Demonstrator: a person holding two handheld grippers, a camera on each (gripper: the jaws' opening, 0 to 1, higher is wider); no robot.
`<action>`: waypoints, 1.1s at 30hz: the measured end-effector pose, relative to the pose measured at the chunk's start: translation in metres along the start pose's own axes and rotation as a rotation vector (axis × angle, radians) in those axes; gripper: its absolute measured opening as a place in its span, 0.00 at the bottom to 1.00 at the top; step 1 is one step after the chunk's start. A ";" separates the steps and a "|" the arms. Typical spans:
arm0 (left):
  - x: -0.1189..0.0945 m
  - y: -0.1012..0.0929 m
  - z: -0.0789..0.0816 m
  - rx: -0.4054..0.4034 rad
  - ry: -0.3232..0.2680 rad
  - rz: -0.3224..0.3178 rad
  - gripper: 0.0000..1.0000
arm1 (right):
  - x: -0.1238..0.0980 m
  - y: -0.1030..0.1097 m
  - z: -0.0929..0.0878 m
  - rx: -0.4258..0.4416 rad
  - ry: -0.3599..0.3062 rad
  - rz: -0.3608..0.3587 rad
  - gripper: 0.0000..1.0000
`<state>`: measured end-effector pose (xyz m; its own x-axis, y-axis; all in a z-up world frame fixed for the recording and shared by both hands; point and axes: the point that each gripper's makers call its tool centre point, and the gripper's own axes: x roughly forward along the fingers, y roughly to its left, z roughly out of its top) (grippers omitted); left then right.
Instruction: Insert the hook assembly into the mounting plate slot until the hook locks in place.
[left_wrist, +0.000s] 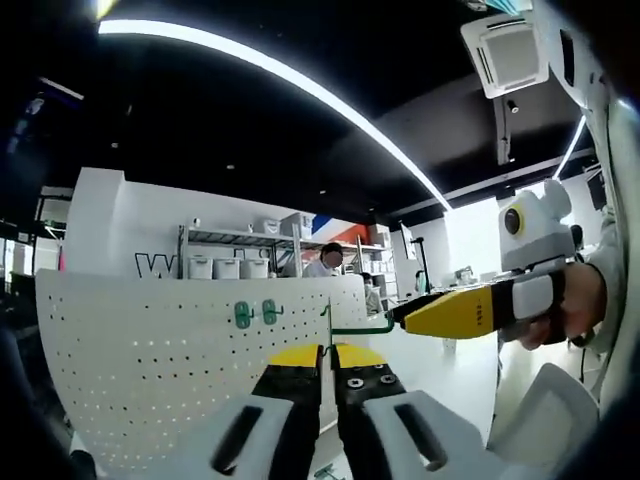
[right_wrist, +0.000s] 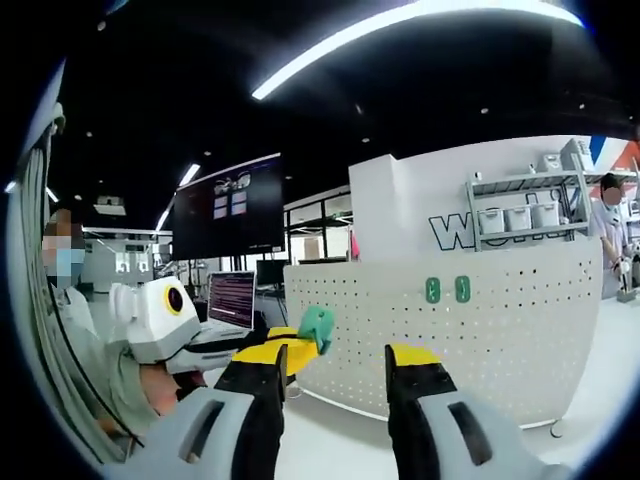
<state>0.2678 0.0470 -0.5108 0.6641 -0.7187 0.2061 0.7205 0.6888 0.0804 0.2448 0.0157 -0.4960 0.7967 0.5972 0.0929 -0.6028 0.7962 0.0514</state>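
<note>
The mounting plate (left_wrist: 150, 350) is a white perforated board standing upright, with two small green clips (left_wrist: 255, 313) fixed near its top. In the left gripper view my left gripper (left_wrist: 328, 356) is shut on the green hook assembly (left_wrist: 326, 335). Its thin wire rises from the jaws by the board's right edge and bends right. My right gripper (left_wrist: 400, 320) comes in from the right, its yellow tip at the wire's end. In the right gripper view my right gripper (right_wrist: 340, 362) stands open before the plate (right_wrist: 500, 330). The left gripper (right_wrist: 296, 346) holds the hook's green base (right_wrist: 318, 328) there.
Behind the plate a metal shelf (left_wrist: 235, 250) holds white bins, and a person (left_wrist: 325, 262) stands by it. A laptop (right_wrist: 232, 300) and a large dark screen (right_wrist: 228, 210) sit to the left in the right gripper view. A hand (left_wrist: 575, 300) holds the right gripper.
</note>
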 end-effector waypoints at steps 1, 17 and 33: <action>0.001 -0.002 0.000 -0.001 -0.001 -0.006 0.04 | 0.001 0.000 0.001 0.000 -0.001 0.001 0.36; 0.003 -0.009 -0.002 -0.013 -0.020 -0.052 0.04 | 0.004 0.007 0.005 0.034 -0.018 0.037 0.23; 0.003 -0.012 -0.002 -0.013 -0.026 -0.073 0.04 | 0.004 0.009 0.004 0.035 -0.022 0.049 0.07</action>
<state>0.2617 0.0360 -0.5126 0.6045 -0.7641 0.2254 0.7695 0.6332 0.0830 0.2421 0.0252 -0.4916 0.7656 0.6324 0.1177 -0.6421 0.7623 0.0808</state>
